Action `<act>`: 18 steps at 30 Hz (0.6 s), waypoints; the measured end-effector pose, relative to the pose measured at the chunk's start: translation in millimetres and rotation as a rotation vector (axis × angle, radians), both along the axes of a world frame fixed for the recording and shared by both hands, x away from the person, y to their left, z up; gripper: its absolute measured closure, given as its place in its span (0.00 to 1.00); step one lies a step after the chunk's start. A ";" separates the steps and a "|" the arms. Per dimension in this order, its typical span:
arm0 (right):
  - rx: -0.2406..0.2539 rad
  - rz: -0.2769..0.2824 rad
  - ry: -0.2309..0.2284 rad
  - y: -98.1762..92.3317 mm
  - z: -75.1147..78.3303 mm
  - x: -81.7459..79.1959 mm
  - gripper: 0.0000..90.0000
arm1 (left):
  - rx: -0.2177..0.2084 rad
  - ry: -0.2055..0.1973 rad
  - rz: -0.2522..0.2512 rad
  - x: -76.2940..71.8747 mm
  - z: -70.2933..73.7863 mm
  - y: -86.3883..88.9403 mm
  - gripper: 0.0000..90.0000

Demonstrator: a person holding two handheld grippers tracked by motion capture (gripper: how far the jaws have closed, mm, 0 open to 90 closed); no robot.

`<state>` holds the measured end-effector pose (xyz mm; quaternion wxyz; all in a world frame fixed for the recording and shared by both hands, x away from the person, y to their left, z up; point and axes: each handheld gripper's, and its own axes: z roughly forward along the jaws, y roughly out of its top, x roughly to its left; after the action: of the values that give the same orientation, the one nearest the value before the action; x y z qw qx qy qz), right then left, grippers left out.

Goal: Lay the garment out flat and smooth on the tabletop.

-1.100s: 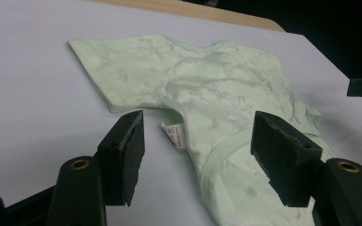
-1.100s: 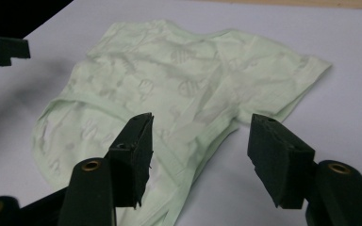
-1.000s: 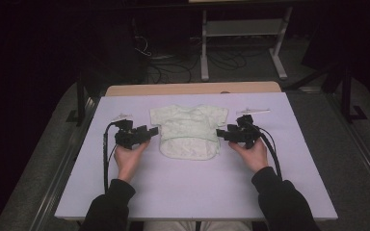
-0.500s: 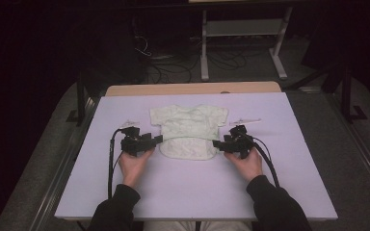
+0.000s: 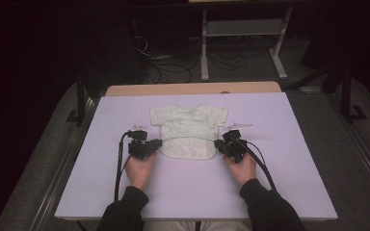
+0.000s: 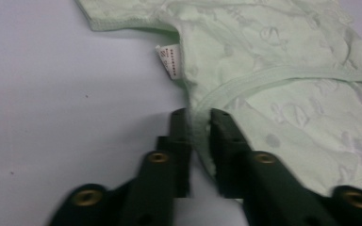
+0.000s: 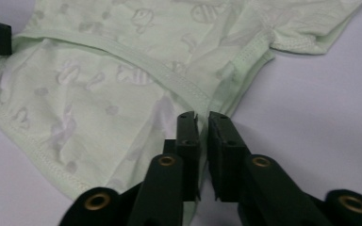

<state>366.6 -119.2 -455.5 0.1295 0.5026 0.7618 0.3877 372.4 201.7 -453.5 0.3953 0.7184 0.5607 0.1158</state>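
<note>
A: Left gripper (image 6: 199,117): jaws nearly together, pinching the side edge of the pale green baby garment (image 6: 283,80). A thin ridge of cloth stands between the pads. They have just been closing.

B: Right gripper (image 7: 202,117): same picture. Jaws narrow, closed on the garment's opposite side edge, with fabric caught between them. These have also just been closing.

A: Grip point on the left sits right where a stitched hem band meets the side seam. A small white care label (image 6: 170,60) lies just beyond the jaws, at the garment's edge.

B: On the right, the curved hem band runs up to the jaws from the left of the right gripper view. A short sleeve lies past them, flat on the surface.

A: From the high view: garment (image 5: 189,130) lies spread in the middle of the lavender table (image 5: 101,192), sleeves toward the far side and rounded lower part toward the person.

B: Left gripper (image 5: 155,144) and right gripper (image 5: 220,144) flank it at mid-height, one on each side. Hands behind them, dark sleeves coming in from the near edge, a black cable looping back from each gripper.

A: Beyond the table: a dark floor with cables and a white metal stand (image 5: 241,29).
</note>
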 end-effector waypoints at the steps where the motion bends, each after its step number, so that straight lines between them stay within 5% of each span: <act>1: 0.001 0.007 0.003 0.0 0.4 -0.3 0.96 | -0.002 0.001 0.001 -1.0 0.1 -0.4 0.97; 18: 0.043 0.060 0.070 -6.2 9.2 -6.0 0.98 | -0.025 0.043 -0.022 -20.1 2.6 7.5 0.92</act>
<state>360.6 -125.4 -446.3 0.0802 0.4956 0.7720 0.3899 352.3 209.2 -450.9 0.3933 0.7219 0.5624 0.0887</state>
